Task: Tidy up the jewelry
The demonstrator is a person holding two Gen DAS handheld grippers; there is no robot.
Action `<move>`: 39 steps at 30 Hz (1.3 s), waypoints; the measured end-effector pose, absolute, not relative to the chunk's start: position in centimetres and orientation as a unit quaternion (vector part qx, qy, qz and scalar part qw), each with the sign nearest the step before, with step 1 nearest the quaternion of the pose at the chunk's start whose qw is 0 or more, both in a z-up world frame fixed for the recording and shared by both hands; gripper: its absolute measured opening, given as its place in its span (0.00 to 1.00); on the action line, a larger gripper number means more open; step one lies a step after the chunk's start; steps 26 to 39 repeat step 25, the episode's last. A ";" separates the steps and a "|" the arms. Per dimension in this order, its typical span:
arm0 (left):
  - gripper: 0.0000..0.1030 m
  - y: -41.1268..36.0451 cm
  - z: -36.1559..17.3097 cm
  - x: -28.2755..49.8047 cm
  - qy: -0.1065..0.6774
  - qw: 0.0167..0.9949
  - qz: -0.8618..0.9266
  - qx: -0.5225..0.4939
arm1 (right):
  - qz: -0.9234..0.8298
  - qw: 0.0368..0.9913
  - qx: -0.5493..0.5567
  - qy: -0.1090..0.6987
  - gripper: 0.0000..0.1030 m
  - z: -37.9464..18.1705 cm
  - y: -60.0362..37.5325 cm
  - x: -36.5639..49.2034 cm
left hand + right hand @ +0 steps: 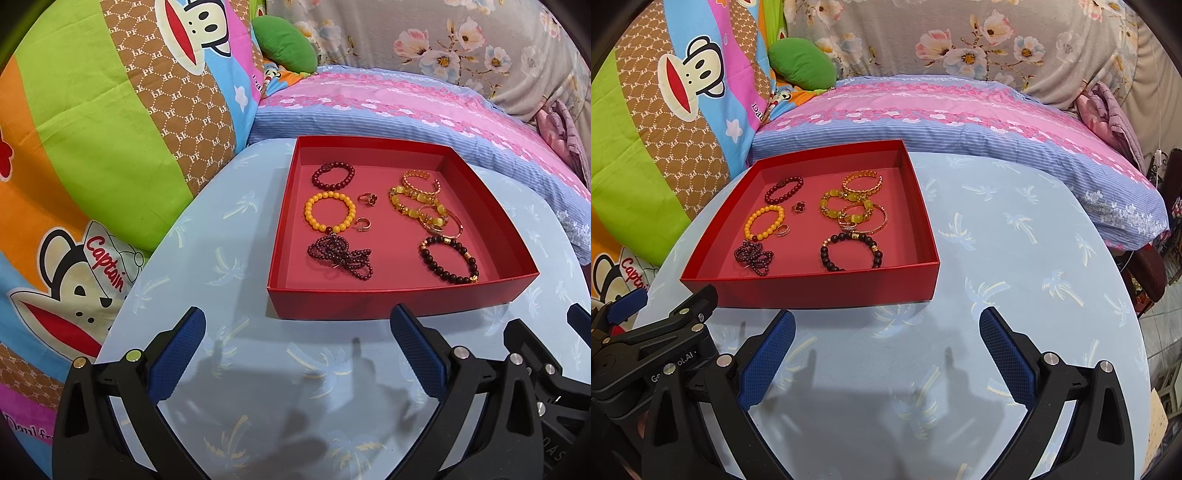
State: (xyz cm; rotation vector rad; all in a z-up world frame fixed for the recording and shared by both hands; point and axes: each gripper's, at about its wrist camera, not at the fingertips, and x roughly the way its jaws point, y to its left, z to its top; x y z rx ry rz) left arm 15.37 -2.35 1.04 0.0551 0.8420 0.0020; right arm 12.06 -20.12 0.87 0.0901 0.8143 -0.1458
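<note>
A red box [399, 299] [812, 291] sits on a light blue table and holds jewelry. Inside are a dark red bead bracelet [332, 175] [784, 189], an orange bead bracelet [328, 212] [764, 223], a bunched maroon bead strand [341, 256] [753, 256], two rings [367, 199] [799, 207], gold and yellow bangles [421, 201] [855, 201] and a black bead bracelet [448, 258] [849, 251]. My left gripper [297, 341] is open and empty, just short of the box's near wall. My right gripper [886, 343] is open and empty, to the right of the left gripper [657, 332].
The table [229, 221] [1015, 229] has a palm-tree pattern and a rounded edge. A colourful cartoon quilt [110, 129] lies to the left. A pink and blue pillow [388, 107] [942, 118] lies behind. A green cushion [801, 62] sits at the back.
</note>
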 end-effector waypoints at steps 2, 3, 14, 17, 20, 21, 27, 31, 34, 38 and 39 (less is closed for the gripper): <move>0.93 -2.4 1.1 15.4 0.408 0.912 0.000 0.027 | -0.071 0.915 0.044 0.395 0.94 0.9 -20.1 12.0; 0.93 -2.4 1.1 15.4 0.408 0.913 0.000 0.027 | -0.071 0.915 0.044 0.395 0.94 0.9 -20.1 12.0; 0.93 -2.4 1.1 15.4 0.408 0.912 0.001 0.027 | -0.071 0.915 0.044 0.395 0.94 0.9 -20.2 12.0; 0.93 -2.4 1.1 15.4 0.408 0.913 0.000 0.028 | -0.071 0.915 0.044 0.395 0.94 0.9 -20.2 12.0; 0.92 -2.4 1.3 15.2 0.405 0.914 0.003 0.029 | -0.071 0.915 0.045 0.395 0.94 0.9 -20.2 12.0; 0.92 -2.4 1.3 15.1 0.402 0.915 0.004 0.028 | -0.070 0.915 0.046 0.395 0.94 0.9 -20.2 12.0; 0.92 -2.5 1.4 15.1 0.404 0.915 0.001 0.029 | -0.071 0.915 0.045 0.396 0.94 0.9 -20.2 12.0; 0.92 -2.5 1.4 15.1 0.404 0.915 0.001 0.029 | -0.071 0.915 0.045 0.396 0.94 0.9 -20.2 12.0; 0.92 -2.5 1.4 15.1 0.404 0.915 0.001 0.029 | -0.071 0.915 0.045 0.396 0.94 0.9 -20.2 12.0; 0.92 -2.5 1.4 15.1 0.404 0.915 0.001 0.029 | -0.071 0.915 0.045 0.396 0.94 0.9 -20.2 12.0; 0.92 -2.5 1.4 15.1 0.404 0.915 0.001 0.029 | -0.071 0.915 0.045 0.396 0.94 0.9 -20.2 12.0</move>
